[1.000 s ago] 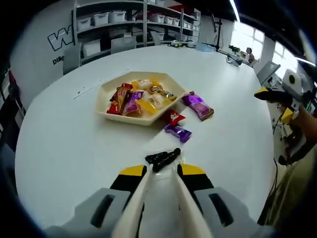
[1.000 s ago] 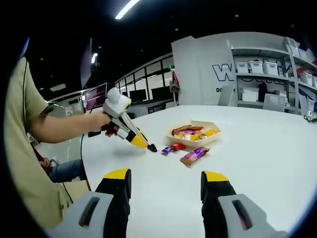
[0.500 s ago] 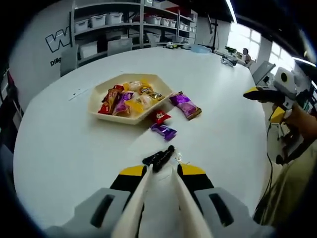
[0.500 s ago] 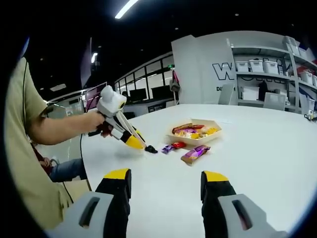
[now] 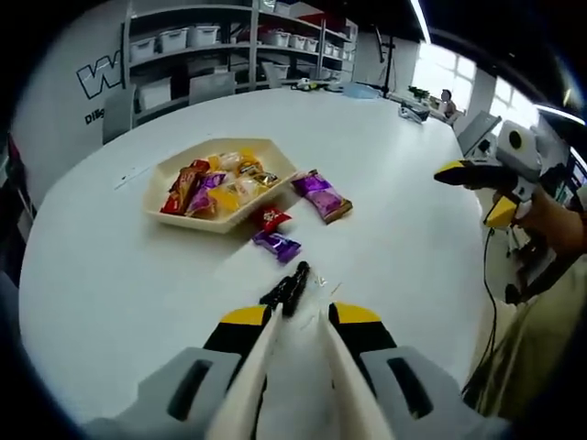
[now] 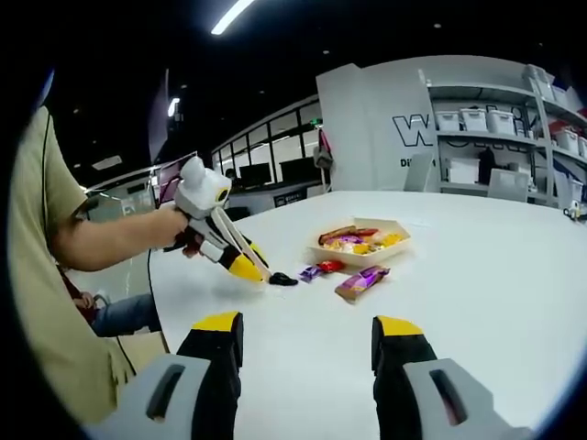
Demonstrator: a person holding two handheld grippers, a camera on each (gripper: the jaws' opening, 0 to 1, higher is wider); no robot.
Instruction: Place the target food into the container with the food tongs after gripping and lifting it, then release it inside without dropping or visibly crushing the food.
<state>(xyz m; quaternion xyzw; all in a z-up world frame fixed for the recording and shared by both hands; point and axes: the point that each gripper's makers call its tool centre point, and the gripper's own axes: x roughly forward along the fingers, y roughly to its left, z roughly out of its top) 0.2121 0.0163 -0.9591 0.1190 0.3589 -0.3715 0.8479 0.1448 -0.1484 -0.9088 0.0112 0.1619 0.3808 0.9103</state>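
Note:
A beige hexagonal tray (image 5: 218, 223) holds several wrapped candies. Beside it on the white table lie a red candy (image 5: 269, 218), a small purple candy (image 5: 277, 246) and a long purple bar (image 5: 321, 195). My left gripper (image 5: 301, 316) is shut on white food tongs, whose black tips (image 5: 289, 289) hover close together just short of the small purple candy. In the right gripper view the tongs' tips (image 6: 282, 279) sit low over the table, left of the purple candy (image 6: 309, 272) and the tray (image 6: 353, 260). My right gripper (image 6: 307, 325) stands open, holding nothing, well back from the food.
The round white table (image 5: 110, 275) has wide bare room around the tray. Shelves with bins (image 5: 183, 55) stand behind it. A person's arm (image 6: 110, 234) holds the left gripper. The right gripper (image 5: 475, 190) shows at the table's right edge.
My left gripper has drawn back a little from the tray with the tongs, and the tips have sunk closer to the table. The candies and my right gripper have stayed put.

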